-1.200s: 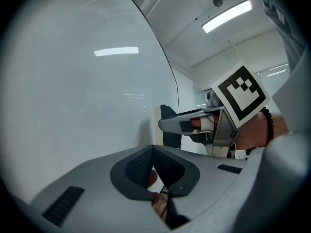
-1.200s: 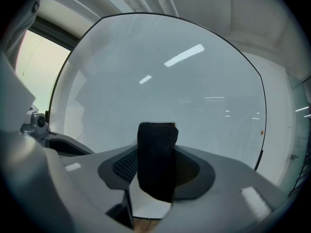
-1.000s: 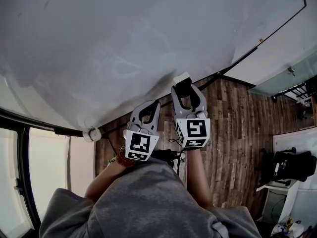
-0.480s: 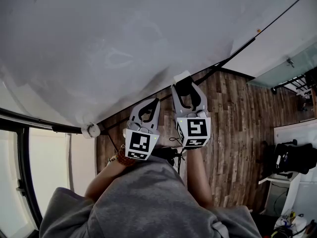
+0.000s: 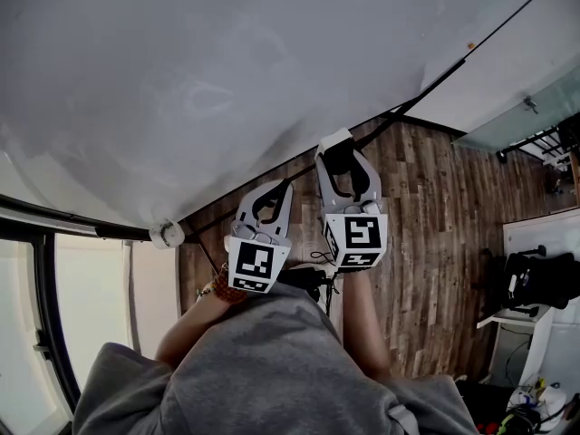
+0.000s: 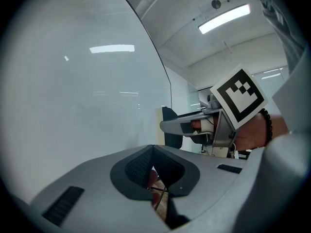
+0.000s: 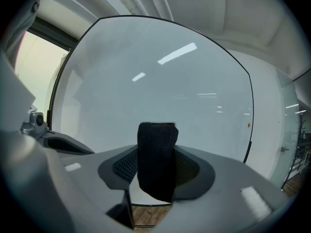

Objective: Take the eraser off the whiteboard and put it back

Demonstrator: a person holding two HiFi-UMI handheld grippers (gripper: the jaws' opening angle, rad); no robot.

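Dark wood-plank floor [image 5: 426, 243] lies below the grey left gripper [image 5: 284, 188], jaws together and empty, and the grey right gripper [image 5: 335, 143] clamping the black felt eraser [image 7: 156, 159], which may slip and drop if pressed askew onto the glossy white whiteboard [image 5: 227, 80] beyond.

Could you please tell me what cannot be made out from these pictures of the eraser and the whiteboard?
- Gap between eraser and whiteboard: neither the head view nor the right gripper view shows depth there.
- The eraser's gripped sides: right gripper view, covered by the pads of the right claw.
- The orange speck on the board: too small in both views.
- The whiteboard's upper part: cut off by the head view's top edge.
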